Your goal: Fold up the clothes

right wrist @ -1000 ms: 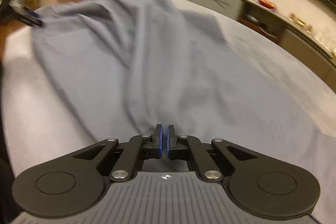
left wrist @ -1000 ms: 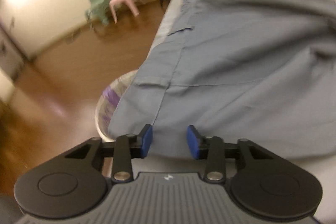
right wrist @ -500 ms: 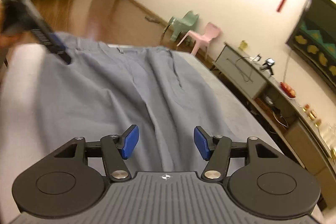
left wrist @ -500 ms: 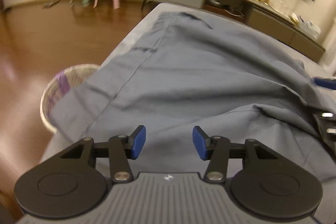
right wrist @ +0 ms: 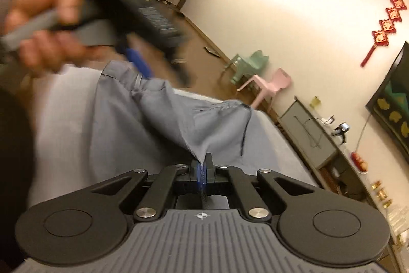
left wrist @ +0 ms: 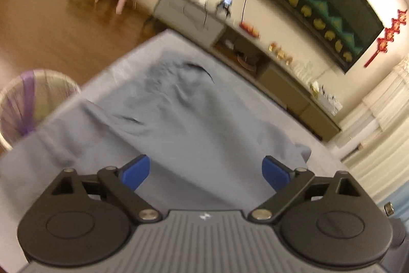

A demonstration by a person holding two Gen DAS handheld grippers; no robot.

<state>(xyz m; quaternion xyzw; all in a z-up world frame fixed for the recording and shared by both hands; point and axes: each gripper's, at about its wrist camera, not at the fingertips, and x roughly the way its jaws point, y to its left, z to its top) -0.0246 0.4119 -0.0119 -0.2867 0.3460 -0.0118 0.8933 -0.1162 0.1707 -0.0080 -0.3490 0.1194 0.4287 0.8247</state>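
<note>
Lying on one pale grey padded surface (left wrist: 255,104), a single grey-blue cloth garment (left wrist: 194,124) runs lengthwise away from the left gripper (left wrist: 205,172), whose blue pads have just spread wide, with nothing between them. The right gripper (right wrist: 202,168), just closed, pinches a raised fold of the garment's edge. Left of the left gripper stands one woven basket (left wrist: 28,104). Two small plastic chairs, one green (right wrist: 248,65) and one pink (right wrist: 268,83), stand beyond.

The left tongs (left wrist: 205,172) stood wide apart, having just been opening, nothing between them. The right tongs (right wrist: 202,166) were clamped together on grey cloth (right wrist: 217,129). The left hand (right wrist: 43,24) gripped its handle.
</note>
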